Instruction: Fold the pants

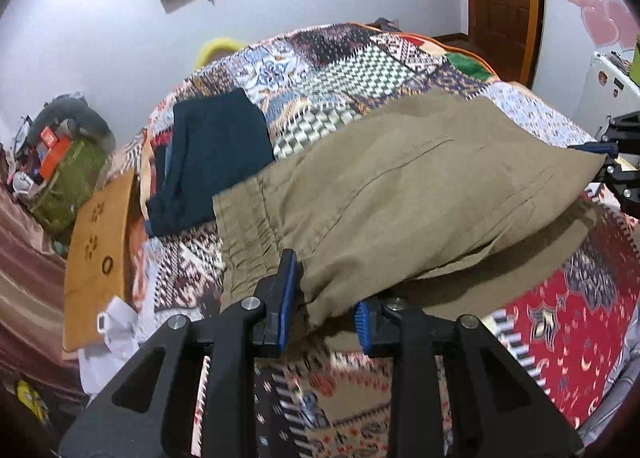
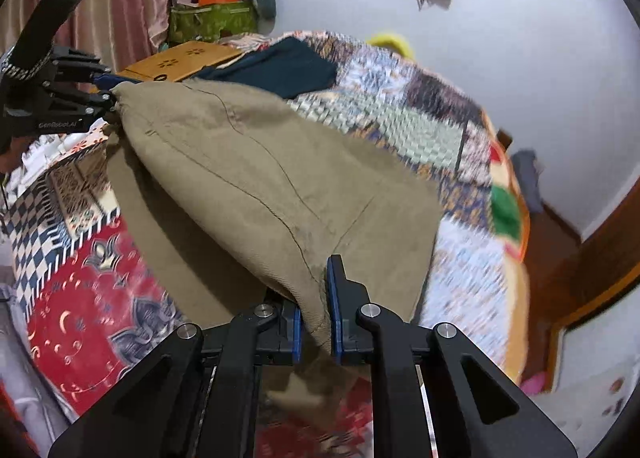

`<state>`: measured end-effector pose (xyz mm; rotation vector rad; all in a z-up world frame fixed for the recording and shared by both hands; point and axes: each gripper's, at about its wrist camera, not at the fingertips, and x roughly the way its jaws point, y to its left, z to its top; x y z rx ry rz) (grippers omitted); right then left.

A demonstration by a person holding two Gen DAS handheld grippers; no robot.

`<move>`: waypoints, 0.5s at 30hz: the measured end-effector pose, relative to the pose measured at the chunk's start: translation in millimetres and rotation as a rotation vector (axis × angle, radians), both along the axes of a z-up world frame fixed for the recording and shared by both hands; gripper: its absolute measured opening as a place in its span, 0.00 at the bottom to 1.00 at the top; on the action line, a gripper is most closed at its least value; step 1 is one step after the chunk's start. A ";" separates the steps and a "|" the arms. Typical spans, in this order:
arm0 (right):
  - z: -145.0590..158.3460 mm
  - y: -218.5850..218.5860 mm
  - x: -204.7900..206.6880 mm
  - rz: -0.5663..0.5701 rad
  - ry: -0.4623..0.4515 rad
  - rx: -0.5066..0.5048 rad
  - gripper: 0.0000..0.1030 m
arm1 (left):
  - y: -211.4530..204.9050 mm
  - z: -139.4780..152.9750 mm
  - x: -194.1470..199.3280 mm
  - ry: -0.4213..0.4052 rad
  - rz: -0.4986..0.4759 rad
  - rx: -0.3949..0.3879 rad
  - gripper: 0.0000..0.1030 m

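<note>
Left gripper point(image 1: 326, 308) clamped on bunched waistband corner of khaki pants point(image 1: 400, 193); jaws narrow, cloth pinched between pads. Right gripper point(image 2: 316, 314) nearly shut on opposite edge near crotch seam. Pants lifted at both corners, stretched between grippers above patchwork bedspread point(image 1: 352, 69), lower layer still on bed. Fold apparently underway, not laid down. Folded dark garment point(image 1: 212, 153) lay beyond.

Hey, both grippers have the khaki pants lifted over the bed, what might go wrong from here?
1. The left gripper pinches only a bunched edge of the khaki pants; it may slip free.
2. The layer hanging beneath the lifted one could land creased.
3. The folded dark blue garment lies close beside the waistband; a swing that way might disturb it.
</note>
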<state>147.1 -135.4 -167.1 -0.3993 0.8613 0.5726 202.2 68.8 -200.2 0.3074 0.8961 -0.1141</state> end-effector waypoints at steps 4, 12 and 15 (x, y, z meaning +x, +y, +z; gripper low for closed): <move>-10.5 -11.9 -0.8 -0.072 0.093 0.088 0.13 | 2.3 -2.1 -12.9 0.006 0.005 -0.026 0.31; 2.2 -33.1 -21.3 -0.157 0.148 0.207 0.15 | 23.8 8.5 -28.3 0.034 0.060 -0.137 0.47; 15.7 -36.6 -25.6 -0.163 0.131 0.241 0.18 | 32.1 18.5 -31.1 0.028 0.075 -0.186 0.47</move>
